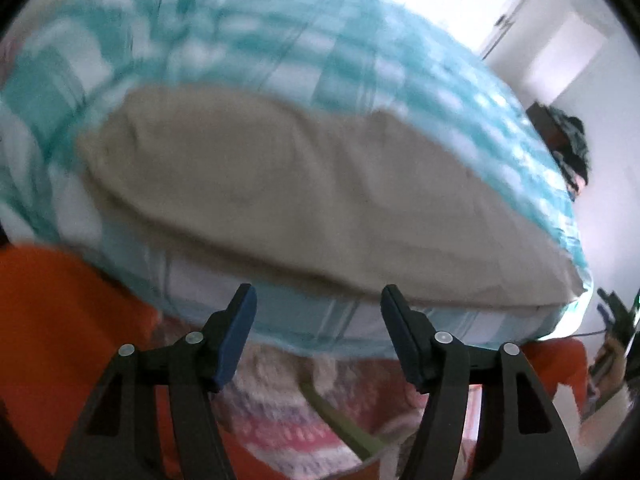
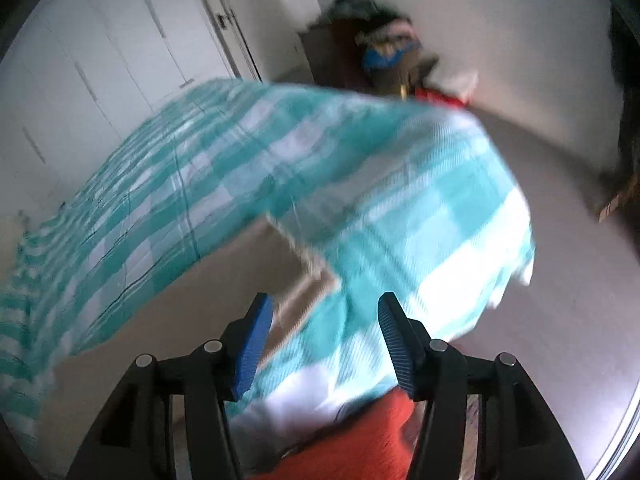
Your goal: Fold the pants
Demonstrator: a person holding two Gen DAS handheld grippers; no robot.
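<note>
Though blurred, pants [image 1: 304,200] beyond hand-held gripper [image 1: 318,312].

A home bedroom: checked bedspread [image 2: 248,168] on a bed, white wardrobe doors [image 2: 120,40].

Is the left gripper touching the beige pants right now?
Apart. The left wrist view shows the open left gripper short of the beige pants, checked bedcover visible between.

1. a bed [image 1: 400,320] carries everything, covered with a teal and white checked bedspread [image 2: 400,184].
2. beige pants [image 1: 280,200] lie flat directly on the bedspread, near its front edge.
3. both views are blurred.
</note>
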